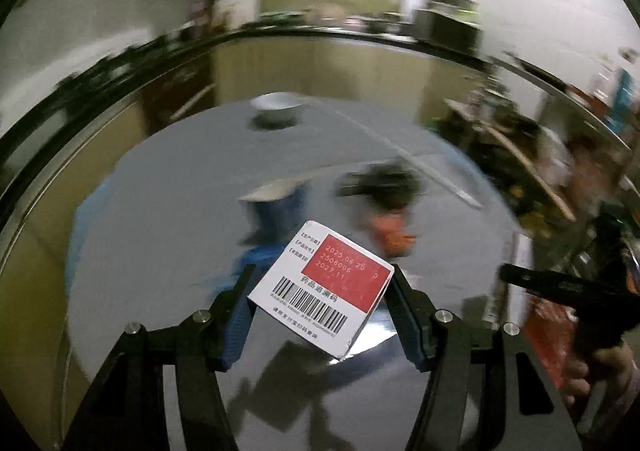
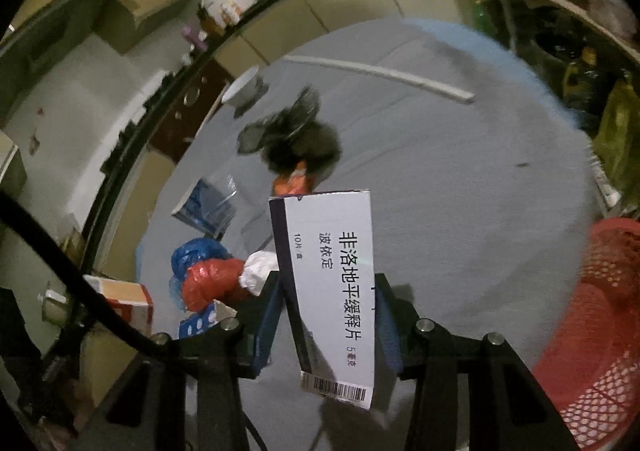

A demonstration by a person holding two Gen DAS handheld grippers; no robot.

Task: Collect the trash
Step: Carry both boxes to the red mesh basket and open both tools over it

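Observation:
My left gripper (image 1: pixel 323 275) is shut on a white medicine box (image 1: pixel 320 295) with a red label and a barcode, held tilted above the grey table (image 1: pixel 160 211). My right gripper (image 2: pixel 327 279) is shut on a long white medicine box (image 2: pixel 340 291) with a dark blue side and black print, held upright off the table. More trash lies on the table: a crumpled black bag (image 2: pixel 296 139) over an orange wrapper (image 2: pixel 292 183), a blue packet (image 2: pixel 208 207), blue (image 2: pixel 196 255) and red (image 2: pixel 212 283) plastic bags, and white tissue (image 2: pixel 260 267).
A red mesh basket (image 2: pixel 600 311) stands at the table's right edge. A white bowl (image 1: pixel 276 107) sits at the far side, with a white strip (image 2: pixel 384 75) beside it. An orange-and-white carton (image 2: pixel 124 299) lies at the left. A hand (image 1: pixel 596 367) shows at the right.

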